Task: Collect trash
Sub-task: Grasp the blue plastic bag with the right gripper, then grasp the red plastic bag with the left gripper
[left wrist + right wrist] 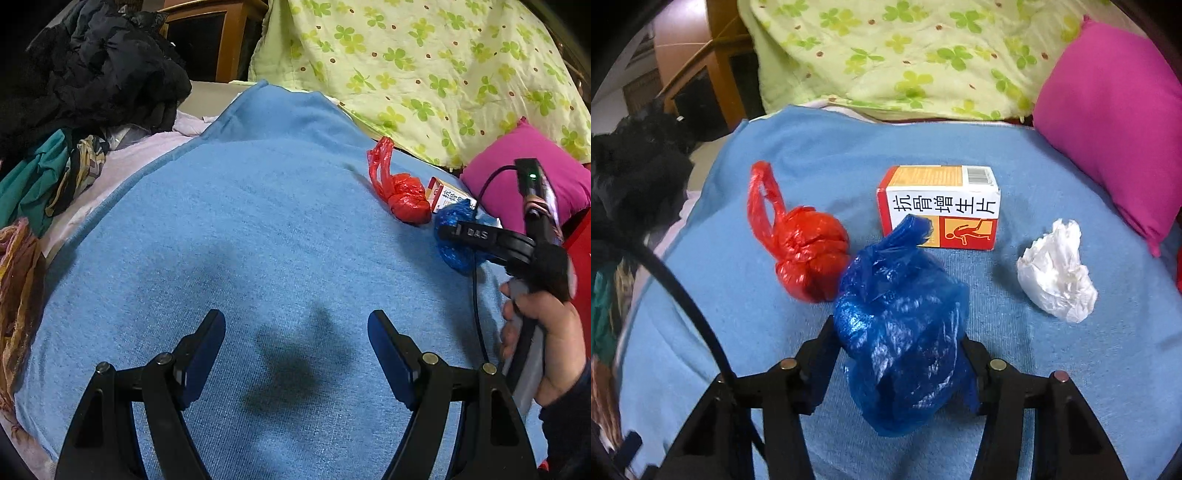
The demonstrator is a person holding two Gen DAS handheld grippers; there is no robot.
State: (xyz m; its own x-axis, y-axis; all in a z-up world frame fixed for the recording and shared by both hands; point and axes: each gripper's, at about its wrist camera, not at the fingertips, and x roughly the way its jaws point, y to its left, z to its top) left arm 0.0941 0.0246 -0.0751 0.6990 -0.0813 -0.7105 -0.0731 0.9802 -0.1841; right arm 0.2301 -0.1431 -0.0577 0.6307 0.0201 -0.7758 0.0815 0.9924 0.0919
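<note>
The blue plastic bag lies crumpled on the blue blanket of the bed, just in front of the printed carton, with the knotted red bag close on one side and the white crumpled tissue apart on the other. The right gripper is set around the blue bag, its fingers half closed with a pad at each flank of the bundle; firm pressure cannot be confirmed, as the film bulges over both tips. For a sound pick the closure is best completed on the bundle's bulk, not on loose film, and blanket nap should be kept out of the pinch. The lift is best taken straight up, so that the red bag and carton are not dragged. The left gripper is held wide open over bare blanket, with nothing between its fingers.
</note>
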